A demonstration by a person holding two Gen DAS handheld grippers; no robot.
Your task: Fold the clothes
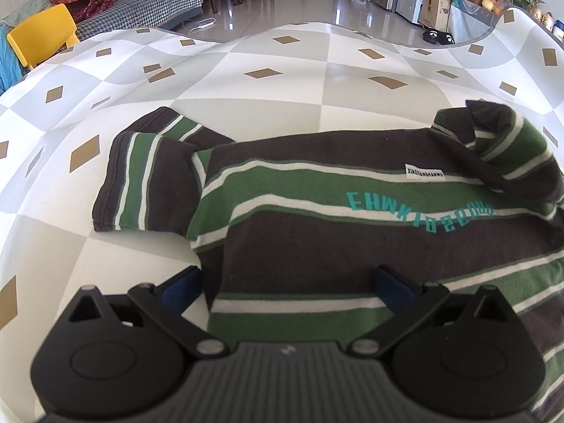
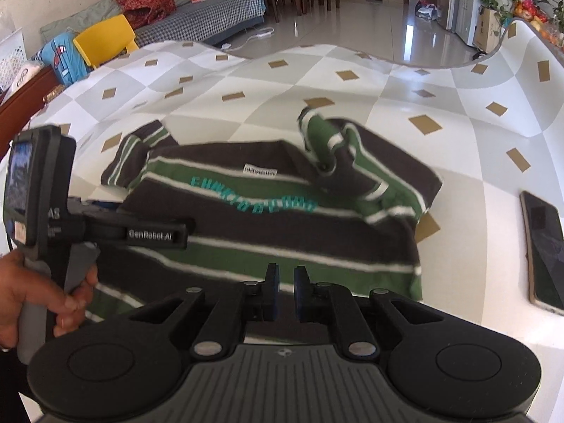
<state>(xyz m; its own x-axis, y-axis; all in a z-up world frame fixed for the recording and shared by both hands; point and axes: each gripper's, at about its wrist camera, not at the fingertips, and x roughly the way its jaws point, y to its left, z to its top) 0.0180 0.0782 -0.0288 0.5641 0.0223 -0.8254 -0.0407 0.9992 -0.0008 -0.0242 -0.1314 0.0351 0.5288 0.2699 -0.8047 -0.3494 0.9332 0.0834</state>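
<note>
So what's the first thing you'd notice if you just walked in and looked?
The brown, green and white striped T-shirt spread across the grey-and-white checked tablecloth, teal letters across its chest. Next, the bright yellow plastic chair beyond the table's far left edge, and a dark smartphone lying right of the shirt.

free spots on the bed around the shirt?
Bare quilt beyond the striped shirt to the far edge, and left of its sleeve. Tighter right: a phone lies beside the shirt, with a narrow strip between.
</note>
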